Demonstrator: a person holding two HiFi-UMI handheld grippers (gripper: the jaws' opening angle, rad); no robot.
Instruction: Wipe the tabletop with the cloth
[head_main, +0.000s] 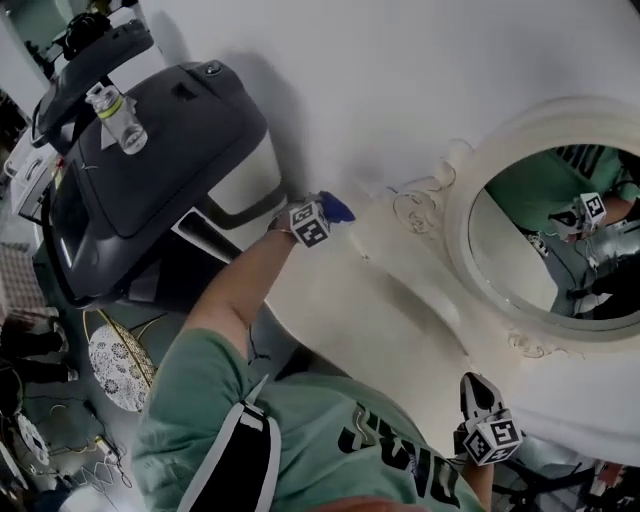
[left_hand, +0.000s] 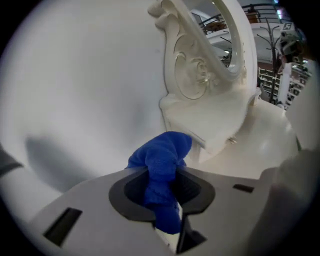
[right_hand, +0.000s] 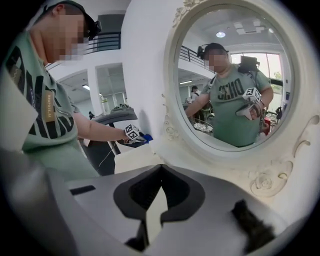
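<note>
Though partly beyond them, cloth (left_hand: 167, 150) tight between jaws of left gripper (left_hand: 163, 182).

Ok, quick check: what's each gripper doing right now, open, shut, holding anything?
The left gripper is shut on the blue cloth.
The right gripper is shut, with nothing between its jaws.

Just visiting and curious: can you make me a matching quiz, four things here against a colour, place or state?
1 cloth
2 mirror frame
3 right hand-held gripper
4 bottle

A shut, empty
B blue, clamped in the left hand-held gripper
C cream, ornate
D on the dark grey unit

Pairs: 1-B, 2-C, 3-A, 4-D
</note>
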